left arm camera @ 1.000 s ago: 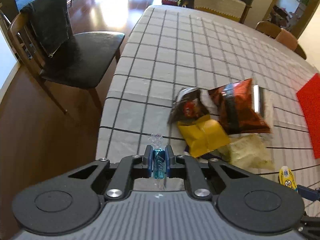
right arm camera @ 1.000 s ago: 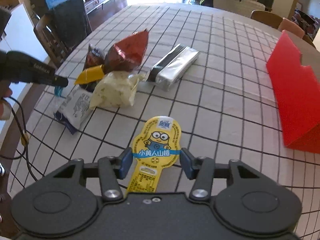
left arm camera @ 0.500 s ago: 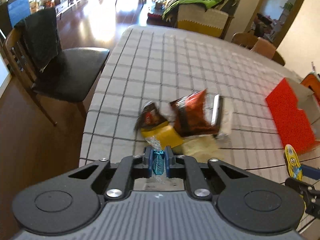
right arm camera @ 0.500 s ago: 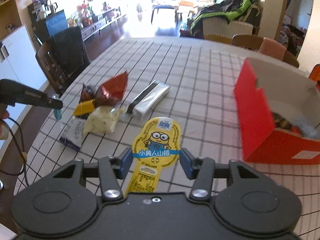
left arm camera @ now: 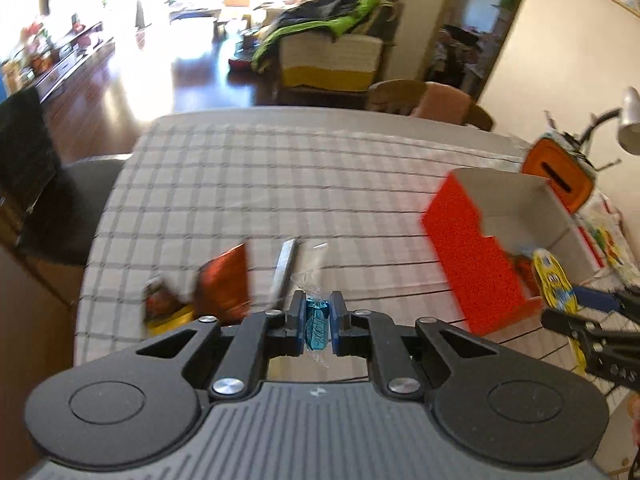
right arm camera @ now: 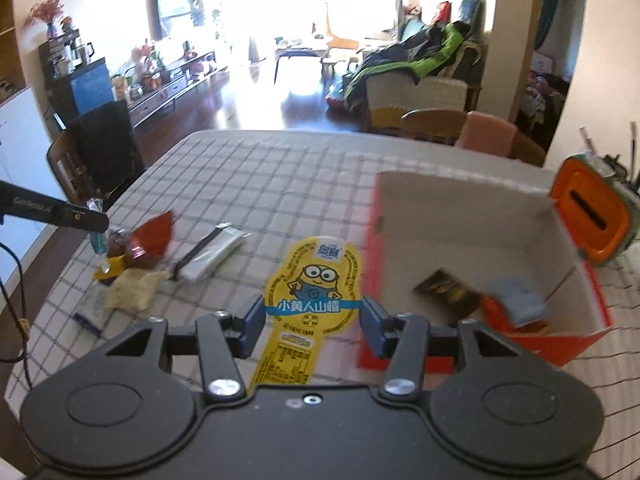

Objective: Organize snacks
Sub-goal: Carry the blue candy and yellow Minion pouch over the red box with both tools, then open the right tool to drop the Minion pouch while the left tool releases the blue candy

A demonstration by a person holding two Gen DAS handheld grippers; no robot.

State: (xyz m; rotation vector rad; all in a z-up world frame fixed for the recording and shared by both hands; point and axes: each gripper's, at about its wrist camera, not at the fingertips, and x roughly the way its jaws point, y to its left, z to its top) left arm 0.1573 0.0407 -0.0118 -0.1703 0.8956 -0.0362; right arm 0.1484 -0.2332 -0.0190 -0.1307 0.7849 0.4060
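Note:
My left gripper (left arm camera: 317, 322) is shut on a small blue wrapped candy (left arm camera: 317, 325), held high over the table's near left side. My right gripper (right arm camera: 313, 320) is shut on a flat yellow minion snack pack (right arm camera: 314, 288), just left of the open red box (right arm camera: 472, 240). In the left wrist view that red box (left arm camera: 472, 248) stands to the right, with the yellow minion snack pack (left arm camera: 554, 284) beside it. A heap of snack bags (right arm camera: 136, 256) and a silver packet (right arm camera: 212, 254) lie on the checked tablecloth (right arm camera: 280, 184) at the left. Several snacks (right arm camera: 480, 296) lie inside the box.
An orange-lidded container (right arm camera: 592, 212) stands right of the box. A dark chair (right arm camera: 100, 152) is at the table's left side and wooden chairs (right arm camera: 460, 130) are at the far end. A black cable (right arm camera: 16, 280) hangs at the left edge.
Both grippers have risen and swung to the right with their snacks. The red box has come into full view and the snack heap has slid down and to the left.

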